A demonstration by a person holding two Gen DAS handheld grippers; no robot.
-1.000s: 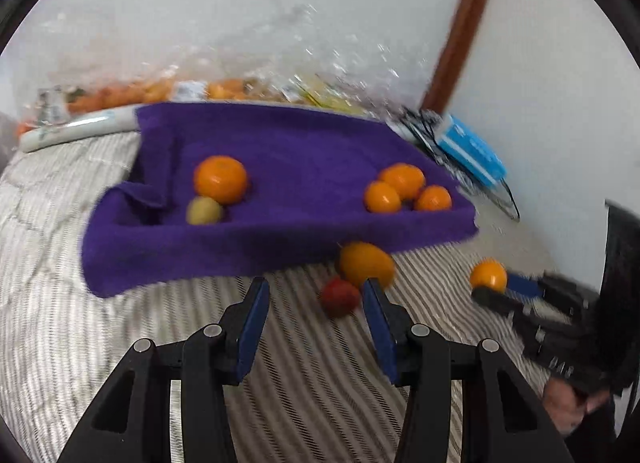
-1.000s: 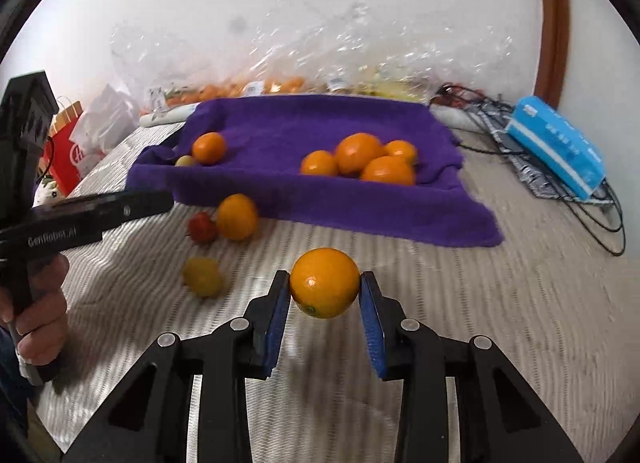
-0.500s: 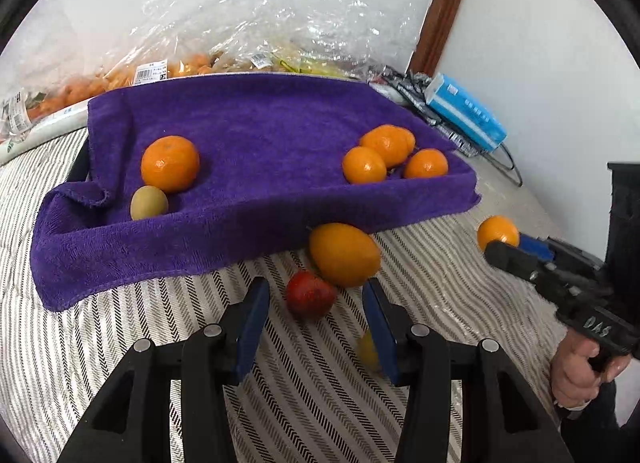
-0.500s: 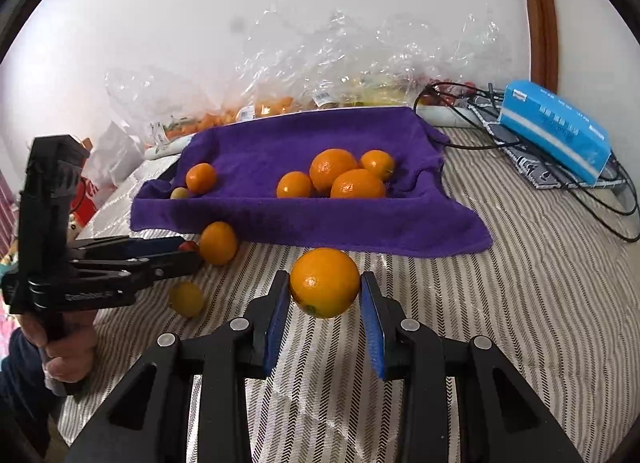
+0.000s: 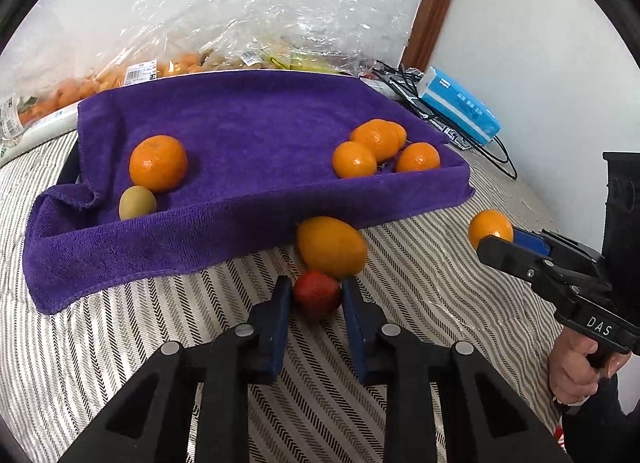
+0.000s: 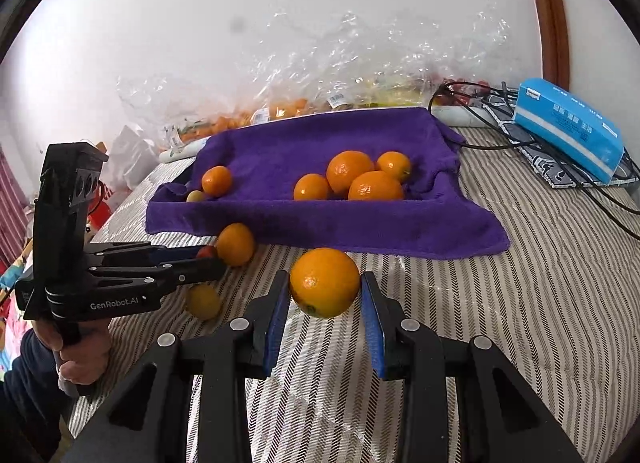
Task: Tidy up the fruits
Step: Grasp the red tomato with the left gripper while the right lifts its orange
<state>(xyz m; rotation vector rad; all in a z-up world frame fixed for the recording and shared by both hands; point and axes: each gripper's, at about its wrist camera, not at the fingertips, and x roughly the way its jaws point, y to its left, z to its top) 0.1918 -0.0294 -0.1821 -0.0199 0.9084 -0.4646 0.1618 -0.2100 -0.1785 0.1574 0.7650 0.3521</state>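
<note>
A: What are the left gripper's (image 5: 316,295) fingers doing?

B: Pinching a small red fruit (image 5: 317,294) on the striped bedcover (image 5: 420,283). A large orange (image 5: 331,247) touches it at twelve o'clock, against the hem of the purple towel (image 5: 248,135).

A: And the right gripper (image 6: 325,291)?

B: Its blue pads clamp an orange (image 6: 325,282), held above the bedcover.

A: Further out?

B: In the right wrist view, a yellow fruit (image 6: 203,301) lies at nine o'clock from that orange. At twelve o'clock, four oranges (image 6: 351,177) cluster on the towel. At eleven o'clock sit a lone orange (image 6: 216,180) and a small greenish fruit (image 6: 195,196). A blue packet (image 6: 568,129) and cables (image 6: 500,143) lie at two o'clock.
</note>
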